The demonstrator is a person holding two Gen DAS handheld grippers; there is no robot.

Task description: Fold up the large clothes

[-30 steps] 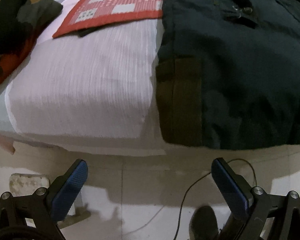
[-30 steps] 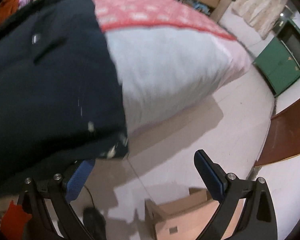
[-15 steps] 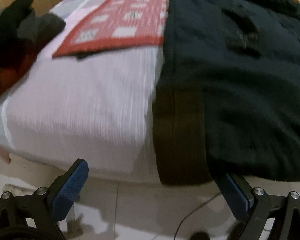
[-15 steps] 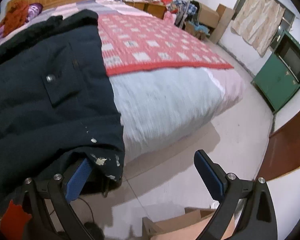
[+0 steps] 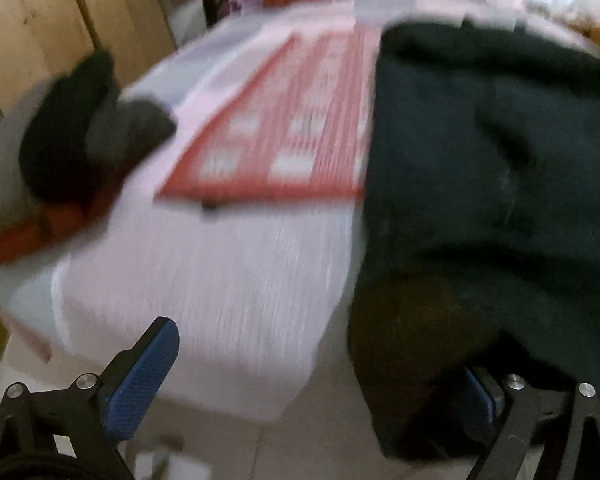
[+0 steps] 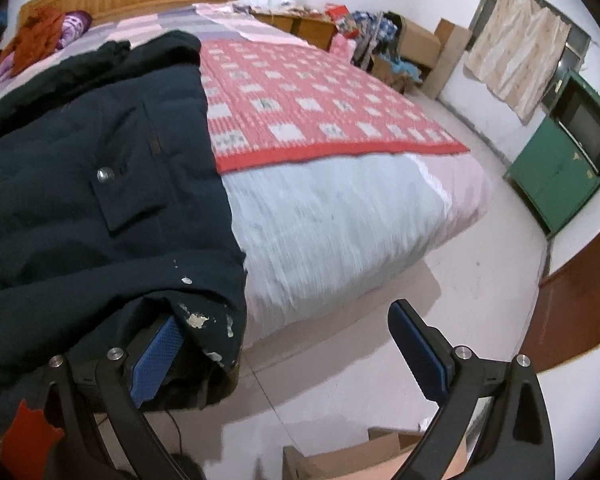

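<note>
**Dark jacket at the foot of the bed, both grippers spread at its hem**

In the left wrist view, which is blurred, a wooden panel (image 5: 40,20) is seen at the far left, with a heap of black and grey clothes (image 5: 80,136) beside it on the bed (image 5: 220,280). A red checked blanket (image 5: 300,140) is spread over the pale cover. To the right lies the dark jacket (image 5: 480,180), its hem hanging over the bed's edge. The left gripper (image 5: 312,372) is held wide apart: the left blue finger (image 5: 144,376) stands free before the cover, while the right one is mostly hidden under the jacket's hem. Nothing is clamped.

In the right wrist view, the jacket (image 6: 92,200) fills the left side, a snap-buttoned pocket flap (image 6: 124,200) and pale flecks near the hem being visible. The right gripper (image 6: 292,356) is likewise spread, its left finger (image 6: 156,356) tucked beneath the hem, its right finger (image 6: 420,356) free over the floor (image 6: 440,300). Farther right a green cabinet (image 6: 560,176) and a curtain (image 6: 516,60) are seen. A cardboard box (image 6: 340,460) lies at the bottom edge. No brand, label or legible writing can be made out.
</note>
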